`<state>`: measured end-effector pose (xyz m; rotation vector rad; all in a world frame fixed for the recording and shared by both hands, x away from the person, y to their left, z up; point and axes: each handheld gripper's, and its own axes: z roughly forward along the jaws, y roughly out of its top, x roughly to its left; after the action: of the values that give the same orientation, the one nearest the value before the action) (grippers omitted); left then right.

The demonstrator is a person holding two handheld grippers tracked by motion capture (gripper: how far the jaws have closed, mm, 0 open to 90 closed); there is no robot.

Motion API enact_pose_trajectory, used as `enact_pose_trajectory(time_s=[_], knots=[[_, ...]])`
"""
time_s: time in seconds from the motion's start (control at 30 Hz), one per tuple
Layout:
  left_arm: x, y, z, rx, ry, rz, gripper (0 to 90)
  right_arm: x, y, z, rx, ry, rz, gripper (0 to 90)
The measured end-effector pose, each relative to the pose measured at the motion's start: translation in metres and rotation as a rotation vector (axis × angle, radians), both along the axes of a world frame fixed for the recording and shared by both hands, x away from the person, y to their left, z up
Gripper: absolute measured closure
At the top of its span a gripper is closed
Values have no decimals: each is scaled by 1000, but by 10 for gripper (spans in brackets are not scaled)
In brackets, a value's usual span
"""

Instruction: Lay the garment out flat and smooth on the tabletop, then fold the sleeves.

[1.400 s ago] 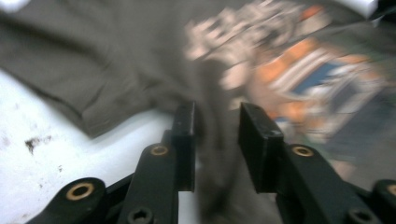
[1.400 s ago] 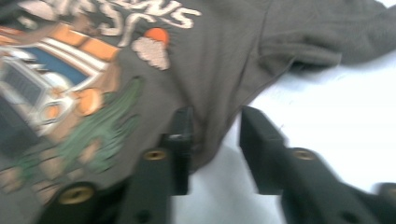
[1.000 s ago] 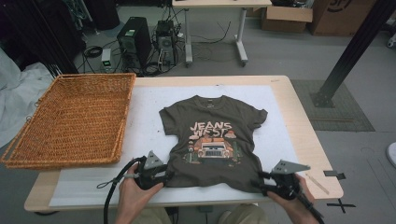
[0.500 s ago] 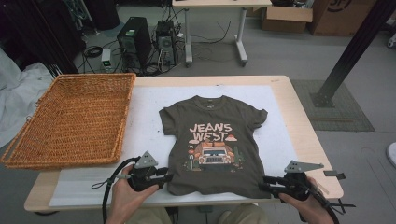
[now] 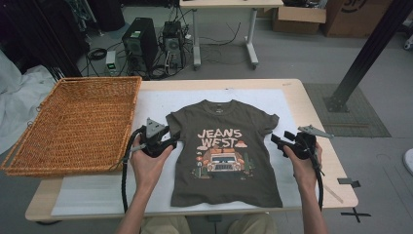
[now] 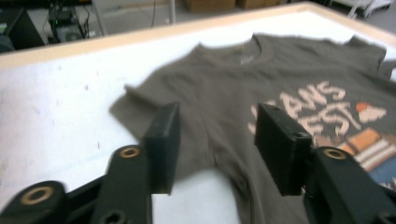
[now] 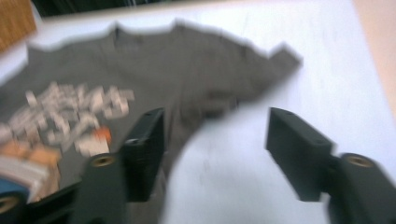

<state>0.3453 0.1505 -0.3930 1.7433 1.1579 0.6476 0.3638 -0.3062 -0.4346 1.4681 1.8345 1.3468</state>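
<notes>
A dark olive T-shirt (image 5: 224, 146) with a "JEANS WEST" print lies flat, print up, on the white cover (image 5: 156, 102) of the table. My left gripper (image 5: 173, 137) hovers at the shirt's left sleeve. Its jaws have just been opening and stand open, with the sleeve cloth (image 6: 219, 74) lying loose below the gap (image 6: 217, 116). My right gripper (image 5: 276, 140) is at the shirt's right side under the sleeve. Its jaws have also just been opening and stand open (image 7: 217, 121), over the white cover and the shirt's edge (image 7: 187, 60). Neither pair presses on the cloth.
A large wicker basket (image 5: 73, 122) sits on the table's left end, beside my left hand. The wooden table edge (image 5: 292, 83) frames the white cover. Beyond the table are computer cases, cables and another table's legs; a black post stands at the right.
Both grippers left the shirt's bottom corners and moved away from the near edge to its sleeves. Both pairs of jaws have opened wider. The shirt now lies flat.
</notes>
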Motion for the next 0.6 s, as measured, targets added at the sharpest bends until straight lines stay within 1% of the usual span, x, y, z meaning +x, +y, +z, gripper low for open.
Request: enact_pose_trajectory(time_s=[0.03,0.07,0.1,0.17,0.23,0.27,0.3,0.33,0.37,0.4,0.43,0.47,0.5,0.53,0.57,0.6], knots=[[2,1,1,-11,2,4,455,0,2,3,15,-40,-17,240],[4,1,1,-23,6,6,424,0,3,4,16,-57,-15,215],[7,2,0,-51,11,18,397,-1,4,5,18,-64,-8,212],[13,4,-2,-60,26,34,369,-3,5,6,14,-69,24,210],[19,5,-5,-62,46,48,371,-7,6,7,1,-74,48,220],[24,5,-7,-54,59,59,374,-8,5,7,-1,-73,47,221],[31,5,-9,-52,76,82,376,-9,5,7,-1,-71,41,223],[37,5,-11,-58,90,100,378,-9,3,5,1,-65,36,226],[47,6,-14,-63,108,122,379,-9,2,5,3,-57,34,227],[53,6,-17,-61,118,138,388,-9,1,4,-1,-50,29,230],[60,6,-21,-60,145,156,396,-9,0,3,-2,-48,27,236],[67,5,-23,-48,166,171,397,-9,-1,3,-3,-46,26,244],[74,4,-27,-28,177,186,406,-10,-2,3,-4,-43,25,248],[78,4,-29,-33,188,195,411,-11,-3,3,-9,-42,21,248],[85,3,-34,-15,222,211,411,-11,-4,3,-10,-41,18,249],[88,3,-37,8,242,226,416,-11,-5,3,-12,-37,15,251]])
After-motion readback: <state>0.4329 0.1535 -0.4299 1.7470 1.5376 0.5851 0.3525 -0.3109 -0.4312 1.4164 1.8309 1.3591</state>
